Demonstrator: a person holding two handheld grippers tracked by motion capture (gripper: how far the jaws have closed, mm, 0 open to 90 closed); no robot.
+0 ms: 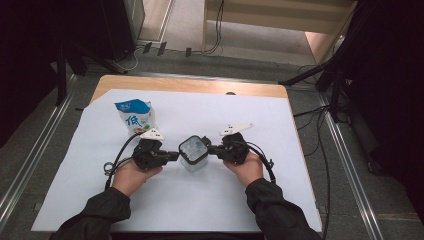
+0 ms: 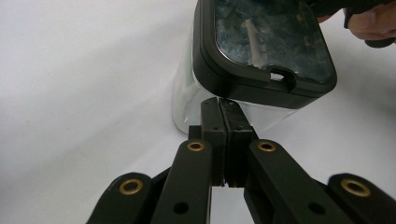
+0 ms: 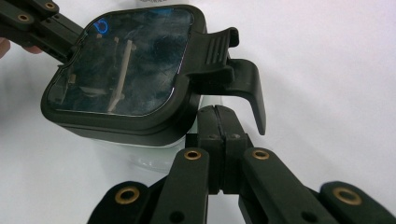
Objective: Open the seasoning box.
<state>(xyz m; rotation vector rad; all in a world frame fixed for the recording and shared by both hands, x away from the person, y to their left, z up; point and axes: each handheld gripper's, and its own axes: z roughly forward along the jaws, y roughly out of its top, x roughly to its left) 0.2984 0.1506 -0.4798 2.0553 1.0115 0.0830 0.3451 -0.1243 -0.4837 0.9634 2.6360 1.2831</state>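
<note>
A clear plastic box with a black lid stands near the middle of the white sheet that covers the wooden table. The lid has a see-through window in it and a black clip handle sticking out on the right side.

A person in dark sleeves holds a tool in each hand, one on each side of the box. The left gripper comes in from the left. Its two black jaws are pressed flat together with nothing between them. In the left gripper view its tip sits right at the clear wall of the box, just under the lid's edge. I cannot tell if it really touches.

The right gripper comes in from the right. Its jaws are pressed together too, and they hold nothing. In the right gripper view its tip is just under the lid, close beside the clip handle. Here also I cannot tell if it touches.

Further away and to the left stands a blue and white milk carton, upright, with its top open. It is just behind the left gripper and a little apart from the box.
</note>
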